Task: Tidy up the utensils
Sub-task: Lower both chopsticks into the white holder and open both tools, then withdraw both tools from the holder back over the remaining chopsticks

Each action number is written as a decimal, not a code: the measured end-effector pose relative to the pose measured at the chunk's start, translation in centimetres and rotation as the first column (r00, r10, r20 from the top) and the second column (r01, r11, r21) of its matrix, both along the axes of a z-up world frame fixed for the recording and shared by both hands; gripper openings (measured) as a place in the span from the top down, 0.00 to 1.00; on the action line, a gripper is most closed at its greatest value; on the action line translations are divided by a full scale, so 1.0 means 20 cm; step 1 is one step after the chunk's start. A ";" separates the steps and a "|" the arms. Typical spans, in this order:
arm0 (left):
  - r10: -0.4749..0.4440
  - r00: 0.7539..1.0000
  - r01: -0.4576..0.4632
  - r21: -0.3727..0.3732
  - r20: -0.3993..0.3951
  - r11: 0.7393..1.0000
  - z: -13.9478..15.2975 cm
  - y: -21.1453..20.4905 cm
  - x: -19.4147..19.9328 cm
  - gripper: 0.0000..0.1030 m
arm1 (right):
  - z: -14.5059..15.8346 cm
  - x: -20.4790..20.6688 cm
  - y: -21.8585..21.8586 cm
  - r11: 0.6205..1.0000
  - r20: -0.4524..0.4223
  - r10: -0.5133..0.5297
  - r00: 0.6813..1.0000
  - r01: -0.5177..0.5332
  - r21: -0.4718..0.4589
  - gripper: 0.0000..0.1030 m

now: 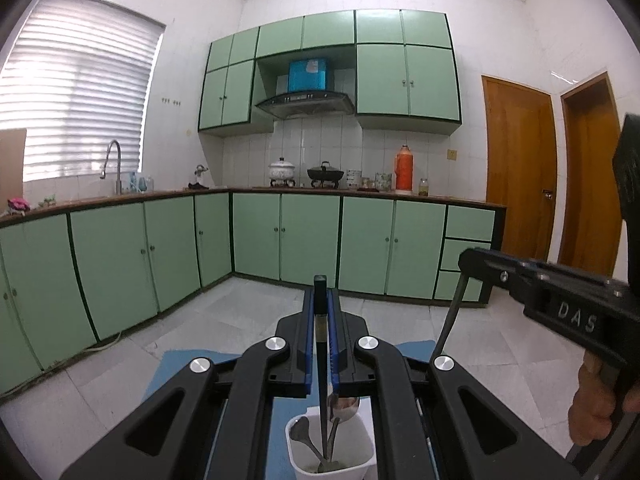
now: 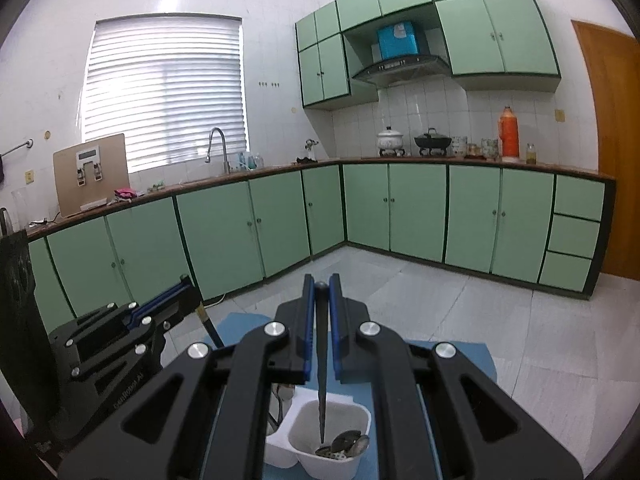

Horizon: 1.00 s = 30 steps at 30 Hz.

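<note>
Left wrist view: left gripper (image 1: 321,312) is clamped on a black chopstick (image 1: 320,360), held near vertical so the tip drops straight into the white utensil cup (image 1: 362,456) at 6 o'clock. The tip sits down among the contents, near the cup floor. In that compartment: two or three metal spoons (image 1: 304,436), bowls up, handles down. The right gripper (image 1: 472,258) comes in from 3 o'clock, pinching a second dark stick (image 1: 450,312) that slants down toward the same holder. The blue mat (image 1: 172,372) lies under everything.

Right wrist view: right gripper (image 2: 322,312) is closed on a tapered dark chopstick (image 2: 322,380), point down, aimed into the near compartment of the holder (image 2: 304,456) at 6 o'clock. The tip looks just above or touching the contents; can't tell which. That compartment holds metal spoon bowls (image 2: 348,444) lying at the bottom. The adjoining compartment at 7 o'clock shows spoon handles (image 2: 280,396), mostly hidden by the gripper body. The left gripper (image 2: 184,292) is at 9 o'clock with its stick (image 2: 210,330).

Judgement: both sticks are mid-insertion, sorted into separate compartments.
</note>
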State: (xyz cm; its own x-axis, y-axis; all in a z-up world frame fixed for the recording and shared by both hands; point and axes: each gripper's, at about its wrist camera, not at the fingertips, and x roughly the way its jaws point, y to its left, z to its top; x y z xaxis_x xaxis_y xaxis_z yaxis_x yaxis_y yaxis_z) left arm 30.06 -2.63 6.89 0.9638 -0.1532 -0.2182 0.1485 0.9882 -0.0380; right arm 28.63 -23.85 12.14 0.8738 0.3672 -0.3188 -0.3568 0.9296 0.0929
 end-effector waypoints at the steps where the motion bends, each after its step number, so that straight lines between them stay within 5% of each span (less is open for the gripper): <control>1: 0.002 1.000 -0.002 0.001 -0.003 1.000 -0.01 0.00 0.01 0.94 | -0.02 0.01 0.00 1.000 -0.005 -0.003 1.000 0.003 0.001 0.94; 18: 0.047 0.996 -0.049 -0.024 -0.072 0.999 -0.14 0.11 0.07 0.92 | -0.22 0.02 -0.16 0.991 -0.087 -0.084 0.993 0.092 0.096 0.90; 24: 0.061 0.996 -0.064 -0.033 -0.063 0.997 -0.14 0.15 0.04 0.67 | -0.23 -0.01 -0.25 0.984 -0.091 -0.120 0.989 0.131 0.124 0.66; 30: 0.072 0.996 -0.074 -0.053 -0.051 0.996 -0.12 0.20 0.00 0.42 | -0.21 -0.06 -0.31 0.980 -0.079 -0.140 0.987 0.150 0.134 0.55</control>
